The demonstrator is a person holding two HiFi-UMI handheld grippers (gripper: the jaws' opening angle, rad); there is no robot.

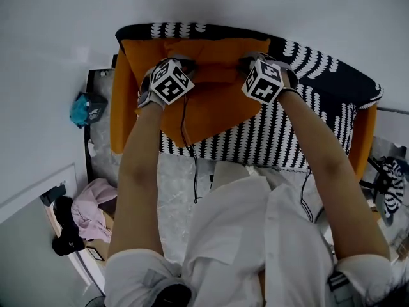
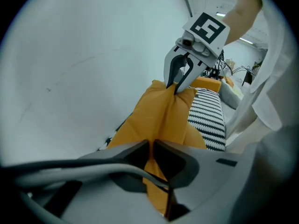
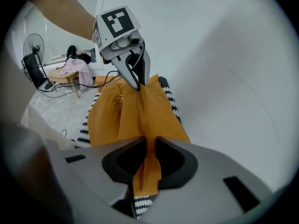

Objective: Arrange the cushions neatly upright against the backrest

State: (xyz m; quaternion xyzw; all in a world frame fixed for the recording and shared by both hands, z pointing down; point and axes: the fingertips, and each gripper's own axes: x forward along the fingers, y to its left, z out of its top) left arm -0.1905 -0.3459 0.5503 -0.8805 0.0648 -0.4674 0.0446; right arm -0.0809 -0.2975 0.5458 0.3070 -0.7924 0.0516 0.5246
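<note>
1. The orange cushion [image 1: 214,107] is gripped along its upper edge at two well-separated spots. This is judged to keep it spread flat and square while it is raised, so that it does not sag or twist.
2. The left gripper [image 2: 152,147] is clamped on a pinched fold of the cushion's fabric. Its fingers [image 2: 131,155] are drawn nearly together, with only the thin orange ridge between them.
3. The right gripper [image 3: 148,148] is likewise closed on the cushion's edge. The fabric is squeezed between its fingers [image 3: 180,160] and hangs below them.
4. Both grippers are angled downward toward the sofa backrest [image 1: 192,31], presumably so that the cushion can be stood against it.
5. The cushion stretches between the two grippers, its body falling away from the fingers over the striped throw [image 1: 287,139] on the seat. Its top edge is near the backrest, but whether it touches cannot be told.
</note>
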